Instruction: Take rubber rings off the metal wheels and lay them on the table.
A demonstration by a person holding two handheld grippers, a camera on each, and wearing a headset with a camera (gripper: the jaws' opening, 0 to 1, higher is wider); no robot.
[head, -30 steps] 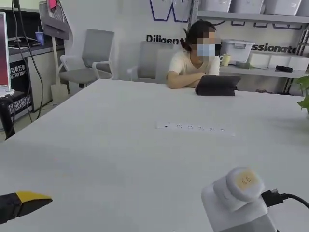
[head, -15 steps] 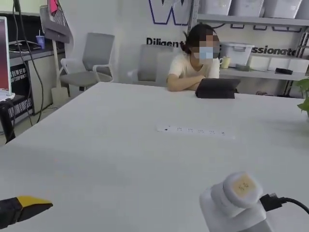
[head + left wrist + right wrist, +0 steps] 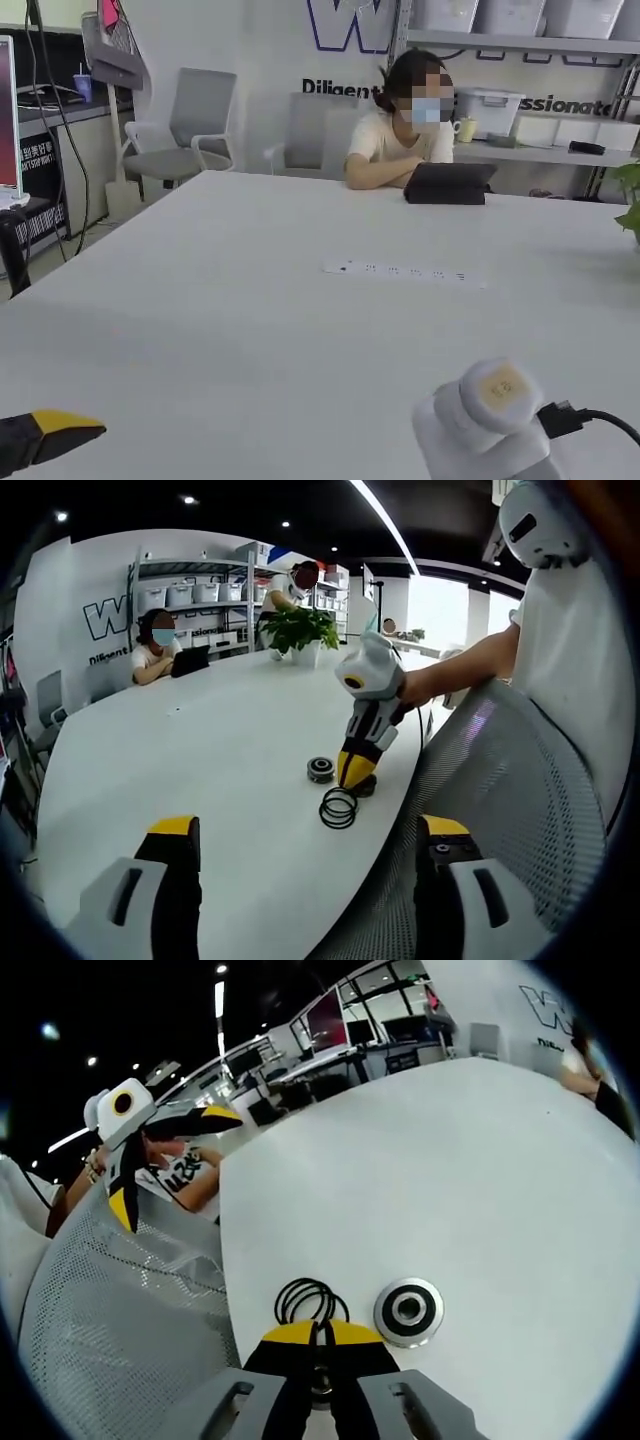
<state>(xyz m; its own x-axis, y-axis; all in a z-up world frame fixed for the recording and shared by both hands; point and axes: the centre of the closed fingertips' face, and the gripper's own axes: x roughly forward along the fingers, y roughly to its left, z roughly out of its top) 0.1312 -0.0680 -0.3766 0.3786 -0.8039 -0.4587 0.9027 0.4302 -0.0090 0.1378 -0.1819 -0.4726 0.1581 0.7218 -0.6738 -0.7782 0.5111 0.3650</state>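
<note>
The rubber rings (image 3: 310,1302), a few thin black loops overlapping, lie flat on the white table (image 3: 450,1160) at the lower centre of the right gripper view, just above the yellow jaw tips. A metal wheel (image 3: 408,1311) with a dark band round its rim lies flat just to the right of them, apart from the loops. The right gripper (image 3: 318,1335) has its jaws drawn together with barely a slit between; something small and metallic sits low in that slit, too unclear to name.

In the left gripper view the rings (image 3: 338,808) sit right of centre, near the table edge, with the wheel (image 3: 321,770) just above and left of them. The right gripper (image 3: 354,773) comes down from the upper right, its tip at the tabletop just beside the loops; a dark round piece lies at the tip, and whether it is pinched cannot be told. The left gripper (image 3: 309,830) has its jaws spread wide at the bottom of that frame, holding nothing. A grey mesh chair back (image 3: 500,780) takes up the lower right.

In the head view a yellow gripper tip shows at the lower left edge and a white gripper body with a black cable at the lower right. A power strip (image 3: 405,270) lies mid-frame, and a seated person (image 3: 395,140) with a dark tablet (image 3: 448,182) is at the table's far end
</note>
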